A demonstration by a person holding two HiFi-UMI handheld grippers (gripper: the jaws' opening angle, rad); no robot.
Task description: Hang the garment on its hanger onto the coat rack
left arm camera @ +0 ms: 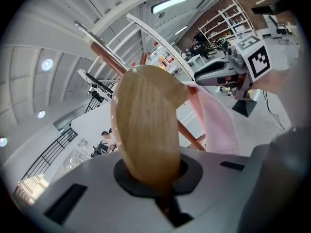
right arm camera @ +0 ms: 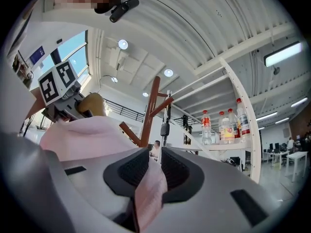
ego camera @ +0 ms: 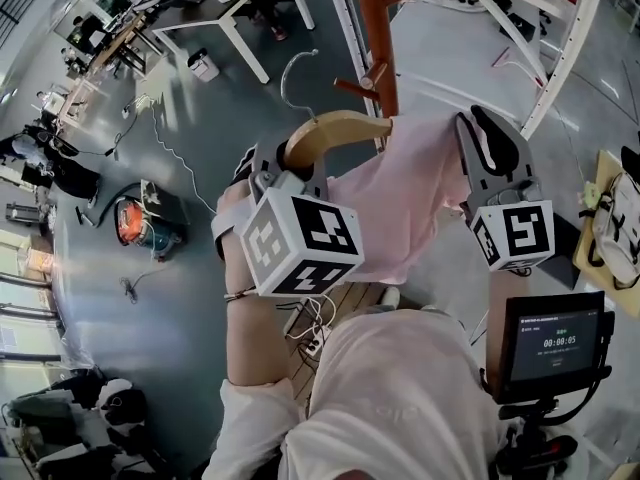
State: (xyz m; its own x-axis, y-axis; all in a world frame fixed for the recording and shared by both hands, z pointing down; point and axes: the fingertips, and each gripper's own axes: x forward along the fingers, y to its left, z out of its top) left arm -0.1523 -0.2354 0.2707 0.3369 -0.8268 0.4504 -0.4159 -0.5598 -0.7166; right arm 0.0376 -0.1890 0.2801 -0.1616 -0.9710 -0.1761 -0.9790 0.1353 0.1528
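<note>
A pale pink garment [ego camera: 400,193] hangs on a light wooden hanger [ego camera: 335,133] with a wire hook [ego camera: 293,76], held up just in front of the reddish-brown coat rack [ego camera: 376,28]. My left gripper [ego camera: 290,173] is shut on the hanger's left arm [left arm camera: 146,130], which fills the left gripper view. My right gripper [ego camera: 480,138] is shut on the garment's right edge; a pink fold [right arm camera: 150,191] sits pinched between its jaws. The rack's post and pegs [right arm camera: 150,108] rise close ahead in the right gripper view.
A white curved shelf frame [ego camera: 560,58] with bottles [right arm camera: 223,125] stands right of the rack. White tables [ego camera: 235,8] are at the back left, cables and an orange device [ego camera: 130,218] lie on the floor, and a timer screen [ego camera: 555,343] is on a stand at lower right.
</note>
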